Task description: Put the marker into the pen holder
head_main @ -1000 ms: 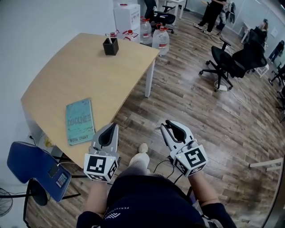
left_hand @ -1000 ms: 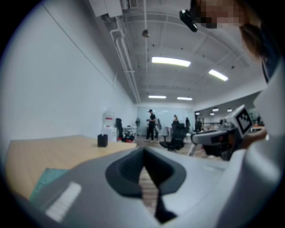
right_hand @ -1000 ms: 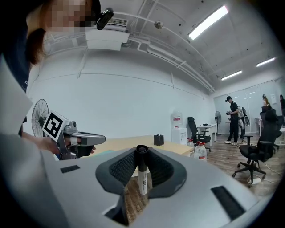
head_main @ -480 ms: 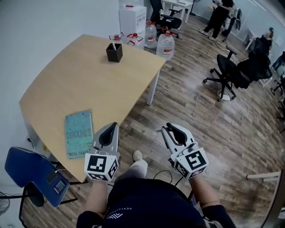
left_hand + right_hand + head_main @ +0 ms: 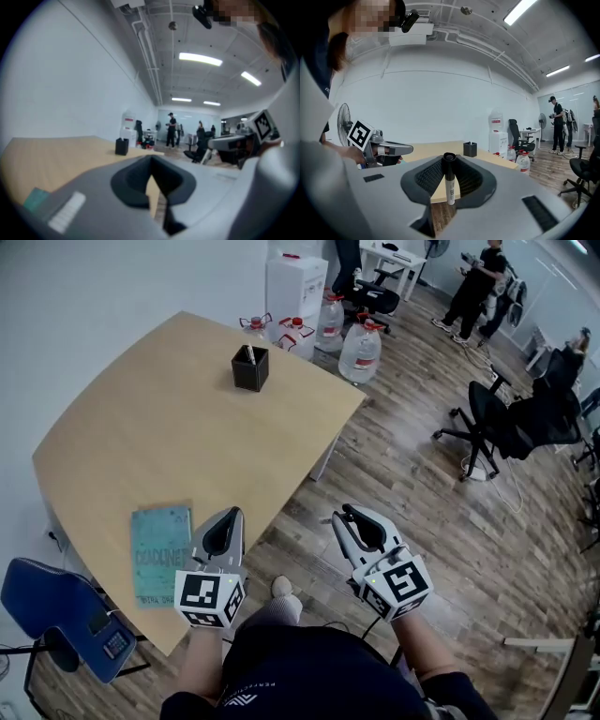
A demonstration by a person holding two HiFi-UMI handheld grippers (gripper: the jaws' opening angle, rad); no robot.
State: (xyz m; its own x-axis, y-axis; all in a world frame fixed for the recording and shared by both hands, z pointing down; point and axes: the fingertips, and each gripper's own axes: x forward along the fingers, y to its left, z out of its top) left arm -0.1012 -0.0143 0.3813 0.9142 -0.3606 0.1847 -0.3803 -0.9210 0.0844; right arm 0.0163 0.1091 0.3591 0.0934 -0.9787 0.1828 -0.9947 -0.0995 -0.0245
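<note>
The right gripper (image 5: pixel 359 525) is clamped on a black-capped white marker with a printed label (image 5: pixel 449 183), which stands upright between the dark ribbed pads with its cap end toward the camera in the right gripper view. The left gripper (image 5: pixel 225 530) is closed with nothing in it, its jaws meeting at the tip. The person holds both low in front of the body. The left gripper's tip lies over the near edge of the pale wooden table with rounded sides (image 5: pixel 159 432), while the right gripper hangs off that edge over the brown plank floor (image 5: pixel 422 493). The small black square pen holder (image 5: pixel 250 368) stands on the table's far side, close to its far edge and well apart from both grippers; a pale stick-like item pokes out of its top. A teal paperback book (image 5: pixel 159 552) lies flat at the table's near corner, just beside the left gripper. A wide stretch of bare tabletop runs between the book and the pen holder. A blue chair (image 5: pixel 56 601) sits against the table's near left edge. Beyond the table's far corner stand several clear water bottles with red caps (image 5: pixel 361 351) and a white water dispenser (image 5: pixel 296 285). Off the table's right side the floor lies open as far as a black office chair (image 5: pixel 511 423).
</note>
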